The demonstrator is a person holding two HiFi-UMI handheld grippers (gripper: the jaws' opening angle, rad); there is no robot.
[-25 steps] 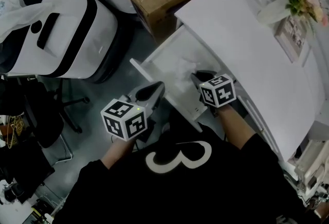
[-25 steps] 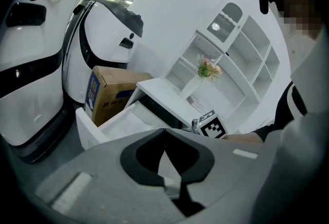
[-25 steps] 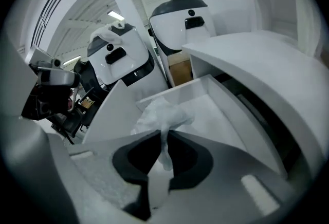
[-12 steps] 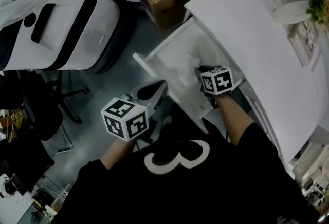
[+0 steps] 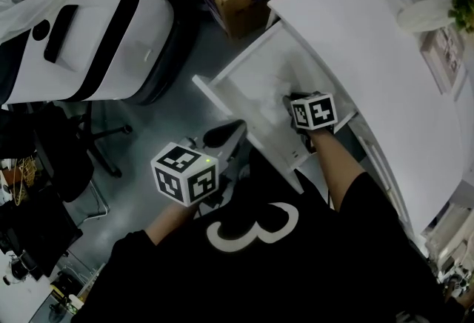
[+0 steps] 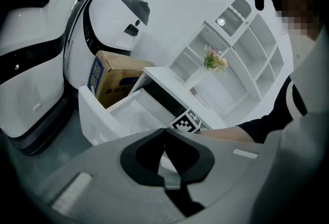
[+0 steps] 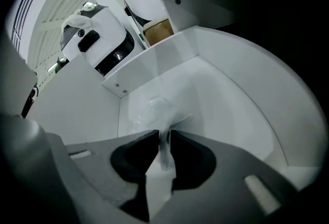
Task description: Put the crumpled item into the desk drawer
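I am reading the crumpled item (image 7: pixel 158 109) as a wad of thin clear film: almost weightless, soft, springy and slick. It is best taken by a bunched fold, not the loose edges, and it will probably cling or spring back as I let go. It is lying on the floor of the open drawer (image 7: pixel 231 99), near the back corner, with one twisted tail trailing up between the jaws of the right claw (image 7: pixel 164 136). Those jaws are opening now, loosening off that tail while the bulk sits just beyond the tips. The left claw (image 6: pixel 163 131) is hanging outside the drawer front, jaws together and holding nothing.
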